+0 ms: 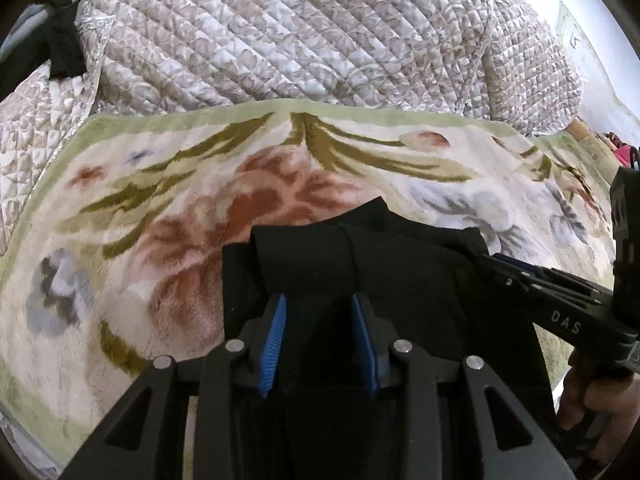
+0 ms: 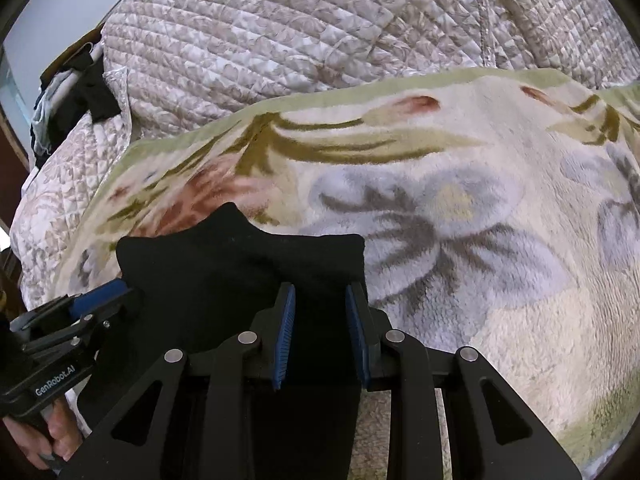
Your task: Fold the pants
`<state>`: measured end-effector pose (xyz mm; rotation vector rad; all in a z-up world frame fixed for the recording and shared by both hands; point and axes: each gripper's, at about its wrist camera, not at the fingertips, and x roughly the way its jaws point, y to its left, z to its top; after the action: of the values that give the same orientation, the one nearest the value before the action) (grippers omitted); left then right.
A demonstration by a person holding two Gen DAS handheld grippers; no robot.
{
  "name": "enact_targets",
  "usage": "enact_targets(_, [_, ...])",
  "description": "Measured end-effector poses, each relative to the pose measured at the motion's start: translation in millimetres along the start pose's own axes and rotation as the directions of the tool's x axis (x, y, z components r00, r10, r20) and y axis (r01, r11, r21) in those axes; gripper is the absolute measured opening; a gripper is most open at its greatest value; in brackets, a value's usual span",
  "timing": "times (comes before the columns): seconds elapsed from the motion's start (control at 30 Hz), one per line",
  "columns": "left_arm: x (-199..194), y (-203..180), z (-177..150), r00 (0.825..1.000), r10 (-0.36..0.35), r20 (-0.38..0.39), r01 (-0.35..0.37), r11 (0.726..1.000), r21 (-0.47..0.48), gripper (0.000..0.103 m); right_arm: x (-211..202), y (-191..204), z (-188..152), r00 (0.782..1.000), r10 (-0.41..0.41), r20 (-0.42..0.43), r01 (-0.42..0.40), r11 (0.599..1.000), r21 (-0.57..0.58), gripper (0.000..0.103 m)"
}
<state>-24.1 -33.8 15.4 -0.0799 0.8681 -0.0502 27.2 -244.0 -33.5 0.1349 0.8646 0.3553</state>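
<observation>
The black pants (image 1: 360,256) lie folded on a floral fleece blanket (image 1: 168,208). My left gripper (image 1: 320,304) hovers over the near part of the pants, its blue-padded jaws apart and nothing between them. The right gripper shows at the right edge of this view (image 1: 532,276), low beside the pants. In the right wrist view the pants (image 2: 240,256) sit at lower left on the blanket (image 2: 460,208). My right gripper (image 2: 320,296) is over their right edge, jaws apart and empty. The left gripper shows at the left (image 2: 96,296), touching the pants' left edge.
A quilted beige bedspread (image 1: 280,32) rises behind the blanket, also in the right wrist view (image 2: 300,28). Dark clothing (image 2: 92,92) hangs at the far left near a rail. A white wall (image 1: 600,72) stands at the right.
</observation>
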Motion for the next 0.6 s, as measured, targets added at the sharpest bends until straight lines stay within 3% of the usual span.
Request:
enact_targets(0.13, [2.2, 6.7, -1.9, 1.0, 0.001, -0.002, -0.001, 0.999, -0.032, 0.043, -0.2, 0.1, -0.5, 1.0, 0.0, 0.001, 0.0, 1.0, 0.001, 0.027])
enact_targets(0.6, [-0.2, 7.7, -7.6, 1.0, -0.001, 0.008, 0.001, 0.999, -0.037, 0.043, -3.2, -2.7, -1.0, 1.0, 0.008, 0.003, -0.008, 1.0, 0.022, 0.027])
